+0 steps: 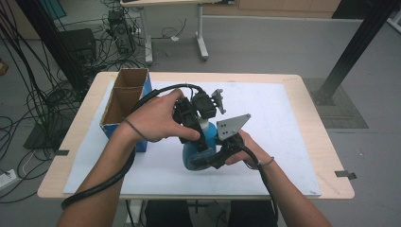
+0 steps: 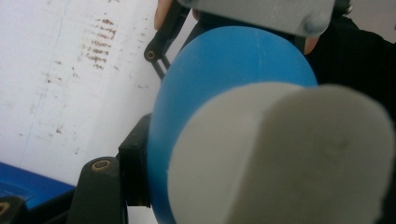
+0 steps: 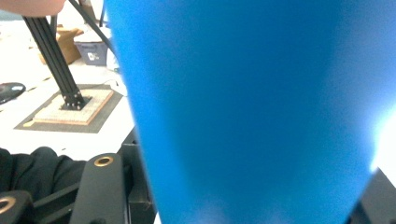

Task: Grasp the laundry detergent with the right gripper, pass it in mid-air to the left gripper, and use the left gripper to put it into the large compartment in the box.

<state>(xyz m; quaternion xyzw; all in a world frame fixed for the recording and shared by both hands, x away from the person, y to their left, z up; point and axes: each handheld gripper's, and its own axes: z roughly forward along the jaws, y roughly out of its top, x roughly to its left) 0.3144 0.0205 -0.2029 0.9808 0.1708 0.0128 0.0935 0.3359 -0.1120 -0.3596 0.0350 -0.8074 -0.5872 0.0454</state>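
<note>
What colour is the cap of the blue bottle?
White; the cap of the bottle shows best in the left gripper view.

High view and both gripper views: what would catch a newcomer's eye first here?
The blue bottle at the middle of the white mat, clamped between both tools: the left gripper shut on its white cap end, the right gripper shut on its blue body. Next comes the open cardboard box with blue sides at the mat's left edge, then the tangle of cables on the floor to the left.
</note>
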